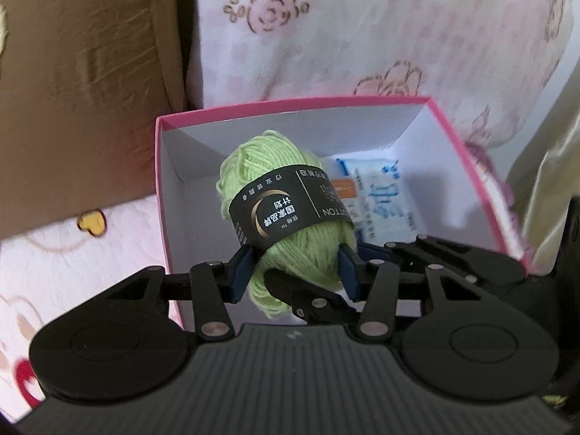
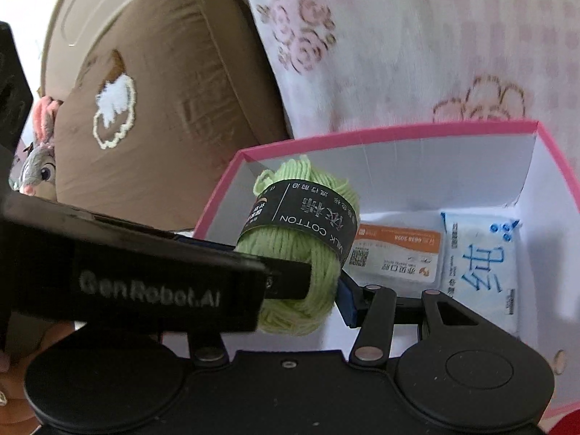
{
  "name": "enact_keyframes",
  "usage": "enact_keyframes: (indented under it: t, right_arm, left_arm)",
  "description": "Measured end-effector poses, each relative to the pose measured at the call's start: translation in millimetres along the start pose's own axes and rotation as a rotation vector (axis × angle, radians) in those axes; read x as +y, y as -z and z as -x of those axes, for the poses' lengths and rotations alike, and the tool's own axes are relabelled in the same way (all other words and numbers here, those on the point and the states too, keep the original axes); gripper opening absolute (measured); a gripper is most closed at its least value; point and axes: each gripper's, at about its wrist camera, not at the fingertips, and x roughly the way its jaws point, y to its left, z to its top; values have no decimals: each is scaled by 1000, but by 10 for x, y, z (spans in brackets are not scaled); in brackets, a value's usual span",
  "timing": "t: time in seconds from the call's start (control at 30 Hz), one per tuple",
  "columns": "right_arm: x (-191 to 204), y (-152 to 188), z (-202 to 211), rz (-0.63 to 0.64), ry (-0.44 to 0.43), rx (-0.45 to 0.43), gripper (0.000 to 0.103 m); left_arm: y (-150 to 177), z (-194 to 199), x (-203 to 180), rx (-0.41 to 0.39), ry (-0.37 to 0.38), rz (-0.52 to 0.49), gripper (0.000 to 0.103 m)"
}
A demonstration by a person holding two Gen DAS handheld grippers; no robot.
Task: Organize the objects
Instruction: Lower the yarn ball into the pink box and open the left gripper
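A light green yarn skein with a black paper band is held over the open pink box. My left gripper is shut on its lower end. In the right wrist view the same skein sits over the box. My right gripper is right at the skein. Only its right finger shows, touching the yarn. The left gripper's body hides the other finger. Inside the box lie a blue and white tissue pack and an orange and white packet.
A brown cushion stands left of the box. A pink floral blanket lies behind it. A plush rabbit sits at the far left. The box rests on pink patterned bedding.
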Motion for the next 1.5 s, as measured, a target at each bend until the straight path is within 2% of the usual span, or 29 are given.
enact_keyframes:
  t: [0.2,0.33,0.57,0.67,0.7,0.83,1.03,1.23,1.33,1.5]
  right_arm:
    - [-5,-29,-192,-11,9,41,56]
    - [-35,-18,-244,-32,-12,71,61]
    - [-20,-17,-152,-1,-29,61,61]
    - [15,1,-154,32,-24,66,55]
    - [29,3,-155,41,-24,68,47]
    - [122,25,-155,89,11,57,39]
    - [139,23,-252,94,48,62,34]
    - [178,61,-300,113,76,28,34]
    - [203,44,-293,138,76,14,34]
    - [137,23,-200,111,46,55,34]
  left_arm:
    - [-33,-114,17,27,-37,-9,44]
    - [-22,-157,83,40,-42,-1,41]
    - [-18,-115,117,18,-42,-16,38]
    - [-16,-161,168,31,-57,-2,35]
    - [-7,-170,191,34,-63,8,34]
    - [17,-113,255,35,-26,52,31]
    - [4,-149,302,46,-20,80,23]
    - [50,-179,245,16,-66,74,21]
    - [46,-183,238,5,-71,86,21]
    - [58,-238,223,5,-86,68,21]
